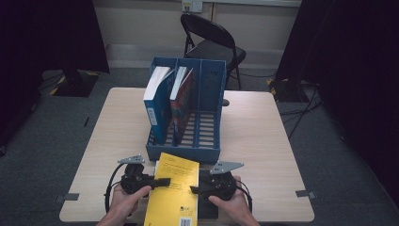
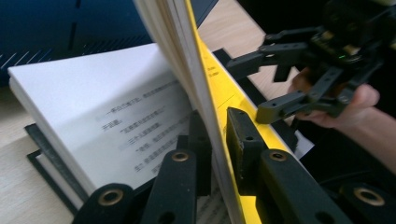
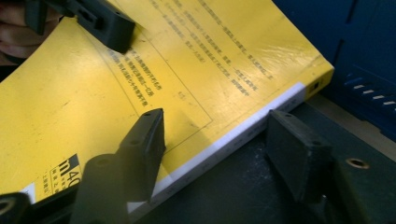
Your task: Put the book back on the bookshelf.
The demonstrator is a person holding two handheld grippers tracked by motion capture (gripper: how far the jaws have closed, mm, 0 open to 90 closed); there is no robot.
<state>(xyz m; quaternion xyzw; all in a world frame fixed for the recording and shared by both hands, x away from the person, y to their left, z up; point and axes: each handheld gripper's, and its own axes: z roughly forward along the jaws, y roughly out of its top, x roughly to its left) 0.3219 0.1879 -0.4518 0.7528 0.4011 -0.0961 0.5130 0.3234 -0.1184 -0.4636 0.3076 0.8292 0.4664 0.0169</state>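
Lab/studio: black curtains (image 1: 42, 33), floor cables (image 1: 301, 113), tape-marked table (image 1: 263, 141), folding chair (image 1: 211, 42).

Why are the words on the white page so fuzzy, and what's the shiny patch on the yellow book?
In the left gripper view the page is too close, so its print blurs; in the right gripper view, light glares off the yellow book cover's glossy surface.

The yellow paperback book (image 3: 140, 70), lying at the near edge of the table, carries small black print inside a thin ruled box on its cover, too fine to read. At its near left corner stands a black mark reading "m40" (image 3: 70, 173). Its open white page (image 2: 116, 116) holds lines of blurred characters that cannot be read.
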